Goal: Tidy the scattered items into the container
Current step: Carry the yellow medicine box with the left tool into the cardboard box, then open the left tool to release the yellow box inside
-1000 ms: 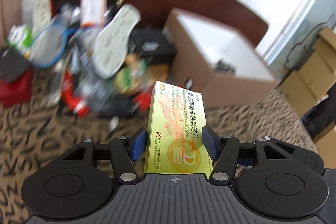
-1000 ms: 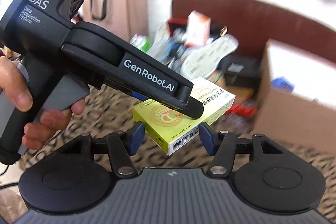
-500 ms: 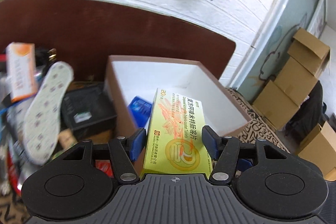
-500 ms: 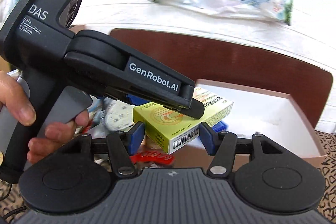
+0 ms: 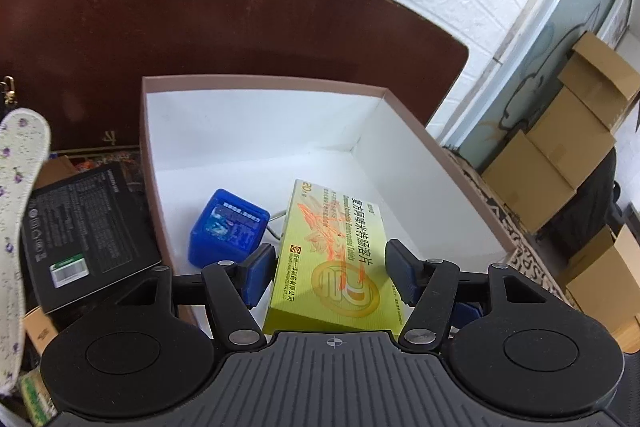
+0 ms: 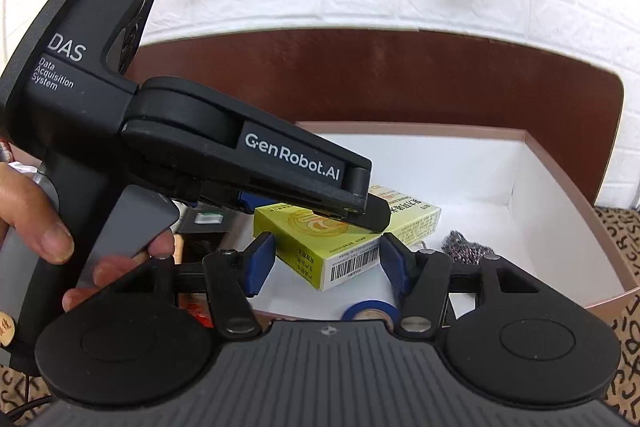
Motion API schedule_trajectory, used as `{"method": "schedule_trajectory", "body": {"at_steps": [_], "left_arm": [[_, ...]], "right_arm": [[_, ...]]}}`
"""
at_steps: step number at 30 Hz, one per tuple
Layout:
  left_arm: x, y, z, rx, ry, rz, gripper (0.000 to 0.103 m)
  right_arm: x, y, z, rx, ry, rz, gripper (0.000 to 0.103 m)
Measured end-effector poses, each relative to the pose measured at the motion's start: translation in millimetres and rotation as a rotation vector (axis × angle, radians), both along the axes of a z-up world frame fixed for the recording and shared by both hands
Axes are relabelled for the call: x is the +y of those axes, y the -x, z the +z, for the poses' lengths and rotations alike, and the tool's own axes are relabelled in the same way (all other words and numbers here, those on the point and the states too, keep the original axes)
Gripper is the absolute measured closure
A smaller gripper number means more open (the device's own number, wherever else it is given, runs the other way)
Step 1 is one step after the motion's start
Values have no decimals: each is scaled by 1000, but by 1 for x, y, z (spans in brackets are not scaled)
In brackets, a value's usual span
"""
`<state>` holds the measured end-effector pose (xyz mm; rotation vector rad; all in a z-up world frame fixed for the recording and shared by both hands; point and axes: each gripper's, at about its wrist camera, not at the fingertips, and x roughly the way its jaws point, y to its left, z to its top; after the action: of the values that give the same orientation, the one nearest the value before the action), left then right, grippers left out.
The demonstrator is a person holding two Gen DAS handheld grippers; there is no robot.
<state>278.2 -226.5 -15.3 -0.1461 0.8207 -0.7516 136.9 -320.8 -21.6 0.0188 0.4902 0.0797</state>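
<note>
Box (image 5: 404,123) open at top; far half of its white floor bare, room to pass there. Near left corner taken by blue cube (image 5: 226,229), yellow carton (image 5: 340,251) just right of it. From right wrist view: tape roll (image 6: 370,309) and grey scrubber (image 6: 466,247) against near wall. Brown headboard (image 5: 200,27) close behind box. Clutter beside left wall: black pack (image 5: 80,227), insole (image 5: 18,207).

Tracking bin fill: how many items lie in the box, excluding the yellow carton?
2: blue cube by the left wall, grey scrubber near the front wall. A blue tape roll by that wall may be a third; more may be hidden.
</note>
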Motion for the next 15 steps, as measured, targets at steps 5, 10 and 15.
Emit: {"method": "schedule_trajectory", "body": {"at_steps": [5, 10, 15], "left_arm": [[-13, -11, -9, -42, -58, -5, 30], [-15, -18, -9, -66, -84, 6, 30], [-16, -13, -8, -97, -61, -17, 13]], "right_arm": [[-11, -19, -13, 31, -27, 15, 40], [-11, -26, -18, 33, -31, 30, 40], [-11, -33, -20, 41, -23, 9, 34]]}}
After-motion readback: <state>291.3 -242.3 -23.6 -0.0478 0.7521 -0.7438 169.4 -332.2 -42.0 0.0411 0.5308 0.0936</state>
